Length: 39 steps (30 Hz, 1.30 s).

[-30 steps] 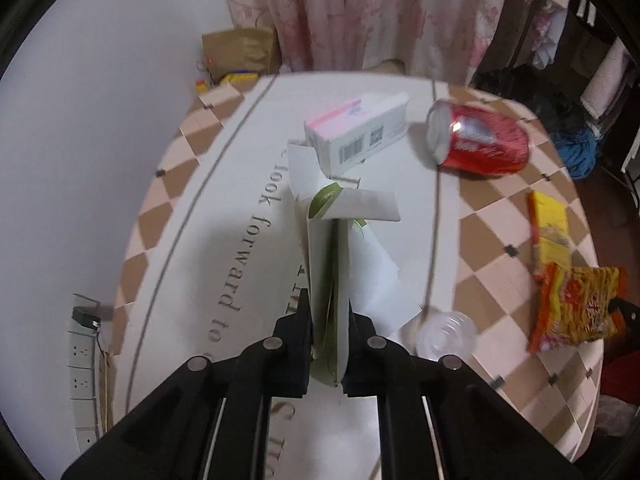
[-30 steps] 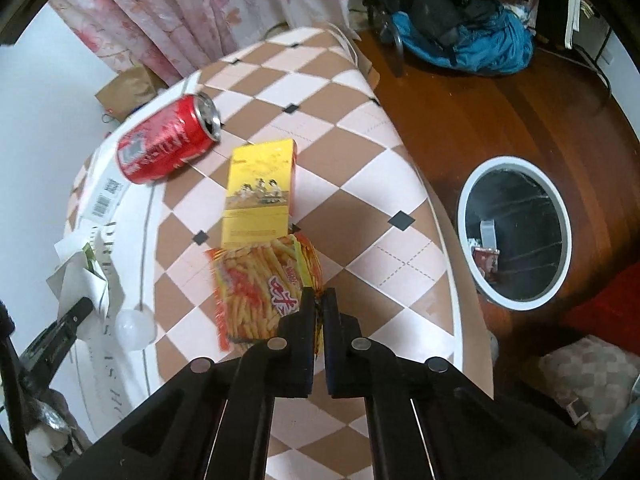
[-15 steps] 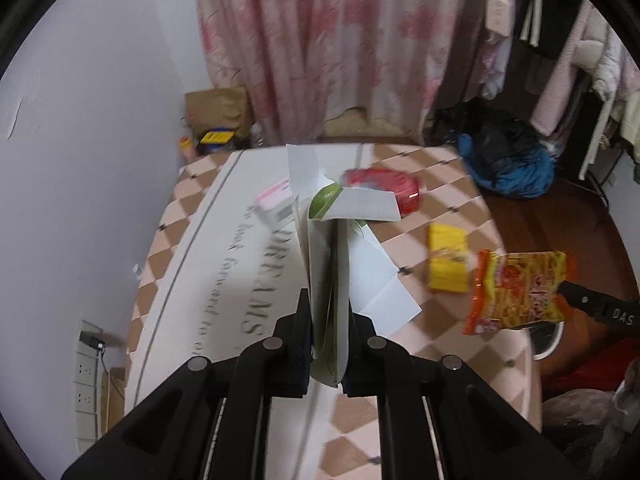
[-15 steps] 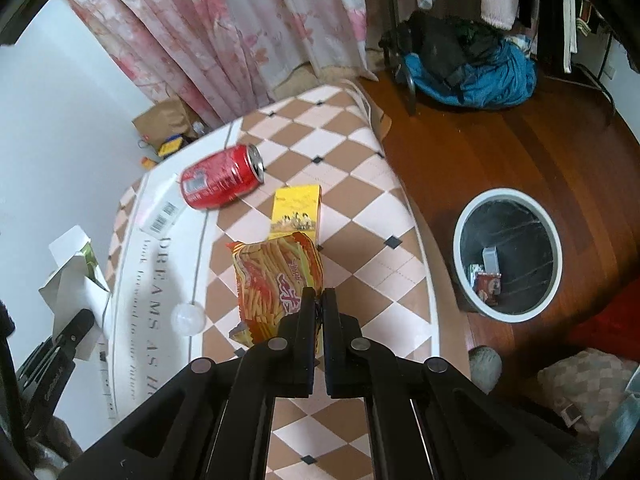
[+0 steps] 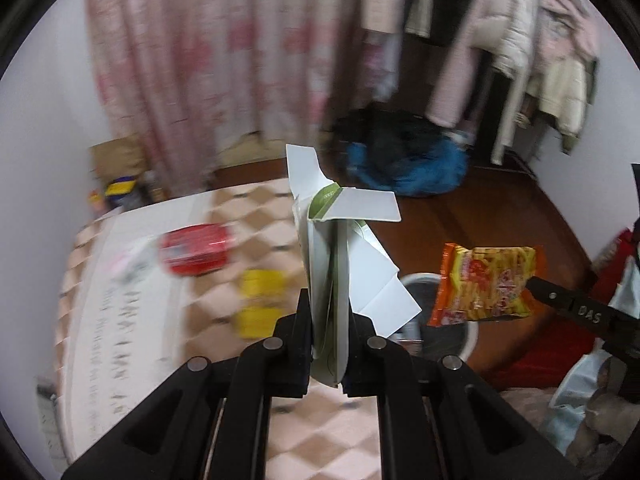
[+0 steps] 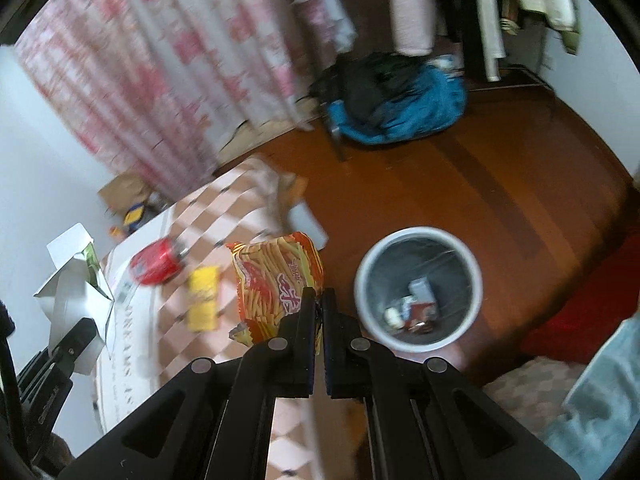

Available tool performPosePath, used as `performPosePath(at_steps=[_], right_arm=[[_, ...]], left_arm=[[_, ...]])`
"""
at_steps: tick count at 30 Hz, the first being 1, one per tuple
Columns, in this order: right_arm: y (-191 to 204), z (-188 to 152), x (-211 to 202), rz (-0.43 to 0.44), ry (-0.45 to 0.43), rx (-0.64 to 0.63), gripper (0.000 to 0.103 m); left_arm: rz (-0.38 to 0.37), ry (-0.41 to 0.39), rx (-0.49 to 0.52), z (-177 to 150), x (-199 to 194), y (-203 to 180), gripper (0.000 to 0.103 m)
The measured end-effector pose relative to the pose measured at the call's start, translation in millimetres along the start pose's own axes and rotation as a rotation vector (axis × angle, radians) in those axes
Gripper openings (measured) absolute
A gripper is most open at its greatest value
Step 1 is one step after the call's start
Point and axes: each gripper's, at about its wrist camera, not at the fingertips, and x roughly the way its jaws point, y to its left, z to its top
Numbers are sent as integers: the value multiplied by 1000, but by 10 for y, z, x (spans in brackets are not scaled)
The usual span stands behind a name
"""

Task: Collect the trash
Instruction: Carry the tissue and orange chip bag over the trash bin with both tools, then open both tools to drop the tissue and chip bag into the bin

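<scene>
Above the table (image 5: 188,312), 2 clamped grippers hold carton (image 5: 332,280) and snack bag (image 6: 276,280).

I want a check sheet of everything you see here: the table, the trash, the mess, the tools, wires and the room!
Surface: checkered table with a lettered white strip.
Job's things: flattened white carton and orange snack bag lifted; red can and yellow box lying on the table; white bin on the floor, some trash inside.
Clutter: brown paper bag by the wall.
Grippers: left tool shut on the carton; right tool shut on the snack bag.
Cables: nothing seen.
Surroundings: pink curtain, blue bag, hanging clothes, wooden floor.
</scene>
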Motion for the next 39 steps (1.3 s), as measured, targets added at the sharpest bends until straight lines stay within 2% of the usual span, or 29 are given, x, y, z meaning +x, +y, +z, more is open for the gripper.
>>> performPosePath(at_steps=[6,12,16,19,22,26,28,29,30,31,32,33,35,37,39], right_arm=[[-855,173,124,-87,2,79,3],[-1649,172,755,-170,81,147,3],[-2121,63,1305,-198,167,206,3],[-2391,-32,1670,-187,222,263,3],[-2551,-93,1971,-184,254,297,3],[-2616,-131,2271,-189,278,295,3],[-2617,-149,2380,-194,292,294,3],[-2611,-153,2430,-203,297,291,4],[-2602,-175,2450,-203,306,287,4],[-2592,-182,2491,-196,318,284,6],[-2577,-185,2519,-190,327,281,18],[-2554,-198,2540,-184,335,277,28],[-2508,-223,2530,-190,337,263,75],[-2453,-249,2487,-176,339,248,87],[-2380,-271,2436,-176,356,227,95]], left_arm=[[-121,55,79,92,511,-828,7],[-178,172,142,-56,1298,-1444,8],[-204,282,156,-181,1847,-1650,8],[-231,371,139,-248,2229,-1698,9],[-274,458,93,-267,2556,-1706,13],[-288,520,63,-305,2787,-1716,15],[-266,539,65,-314,2856,-1710,25],[-264,543,60,-310,2868,-1718,42],[-260,548,47,-313,2883,-1700,69],[-251,550,32,-315,2879,-1673,81],[-246,549,25,-318,2861,-1650,92],[-230,545,22,-319,2827,-1627,92],[-206,537,24,-296,2789,-1586,93],[-174,521,40,-276,2722,-1564,94],[-150,502,53,-256,2663,-1546,96]])
